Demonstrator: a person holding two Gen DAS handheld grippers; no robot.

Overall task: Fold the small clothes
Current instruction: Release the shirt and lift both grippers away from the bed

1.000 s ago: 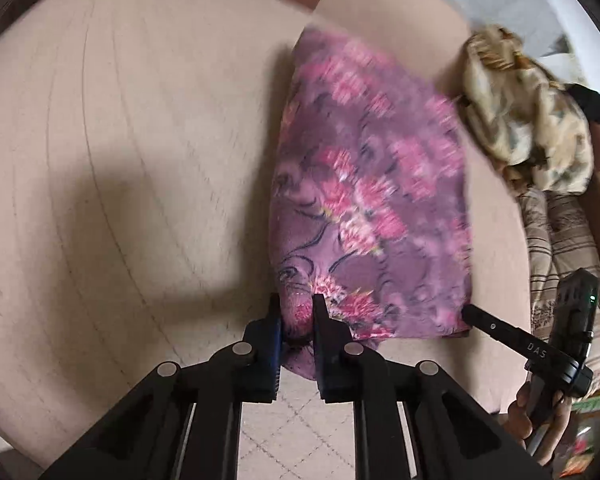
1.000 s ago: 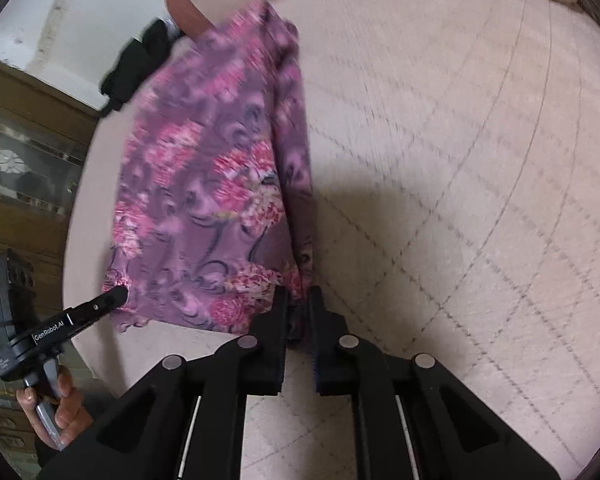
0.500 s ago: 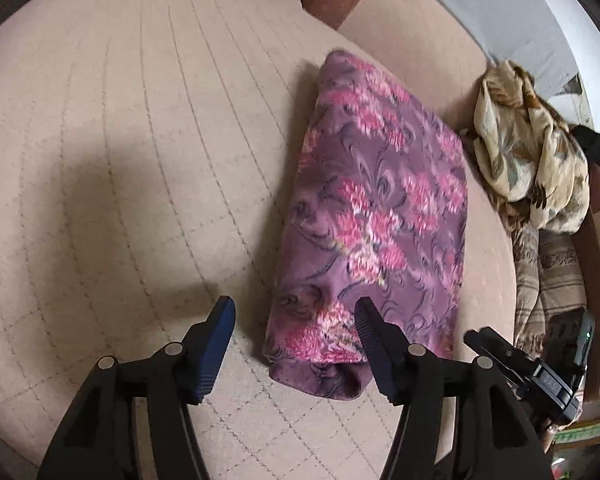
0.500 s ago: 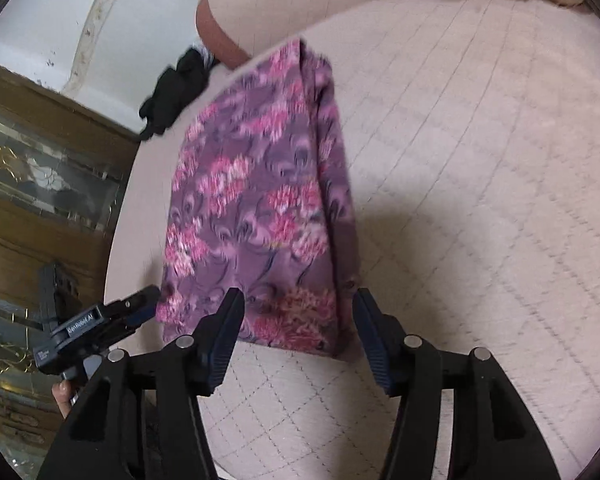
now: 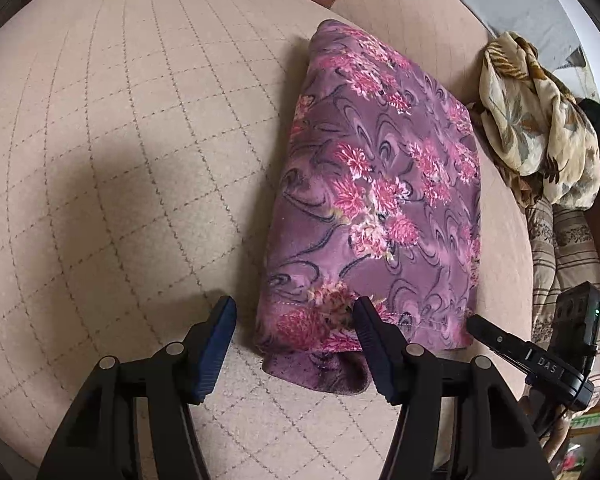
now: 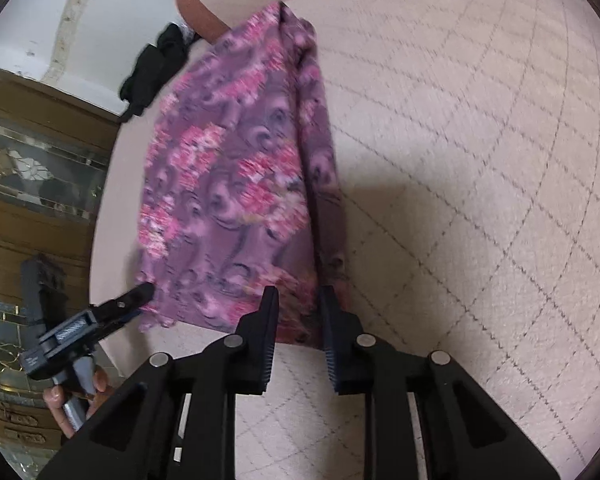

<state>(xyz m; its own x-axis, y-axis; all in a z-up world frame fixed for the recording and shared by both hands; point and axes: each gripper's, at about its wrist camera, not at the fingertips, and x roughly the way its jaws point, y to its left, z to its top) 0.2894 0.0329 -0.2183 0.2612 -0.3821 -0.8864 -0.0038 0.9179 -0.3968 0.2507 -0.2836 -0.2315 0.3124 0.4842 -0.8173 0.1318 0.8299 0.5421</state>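
A purple cloth with pink flowers lies folded into a long strip on the beige quilted surface. My left gripper is open and straddles the cloth's near left corner without holding it. The other gripper shows at the cloth's near right corner in this view. In the right wrist view the cloth is blurred. My right gripper is partly open, its jaws either side of the cloth's near right edge. The left gripper shows at the left.
A crumpled beige leaf-print cloth lies at the far right on striped fabric. A black item sits past the cloth's far end. A wooden cabinet with glass panels stands at the left.
Both grippers were shut on the cloth's near corners one second ago, then opened and let it go. The right gripper's jaws have since narrowed around the cloth's near edge.
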